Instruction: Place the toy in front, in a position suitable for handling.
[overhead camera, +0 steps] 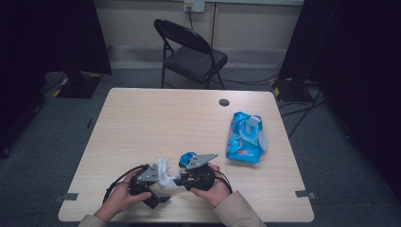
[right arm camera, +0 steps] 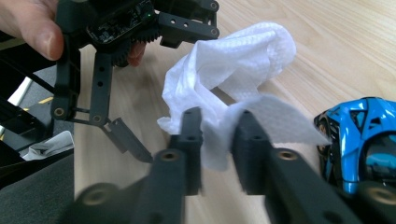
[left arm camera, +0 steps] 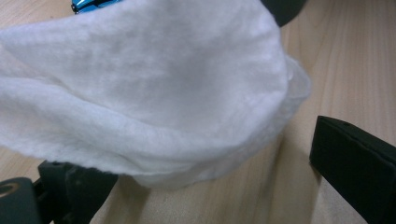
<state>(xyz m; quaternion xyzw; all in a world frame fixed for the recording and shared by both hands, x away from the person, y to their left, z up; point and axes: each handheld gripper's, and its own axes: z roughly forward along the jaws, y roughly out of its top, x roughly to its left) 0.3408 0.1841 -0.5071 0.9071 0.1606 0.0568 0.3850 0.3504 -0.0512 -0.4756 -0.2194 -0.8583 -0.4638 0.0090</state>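
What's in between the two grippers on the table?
A crumpled white wipe lies between the left gripper and the right gripper. The high view shows it; in the right gripper view it sits between that gripper's jaws.

Beige sleeves cover both forearms; each hand carries a black gripper, left gripper (overhead camera: pixel 160 183) and right gripper (overhead camera: pixel 182 181), topped by grey triangular plates, black cables trailing at six o'clock.

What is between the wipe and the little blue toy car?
Nothing visible. In the right gripper view, the white wipe hangs between the jaws of the right tongs, and its edge reaches almost to the blue toy car. Only bare table lies around them. The left tongs hold the wipe's other end.
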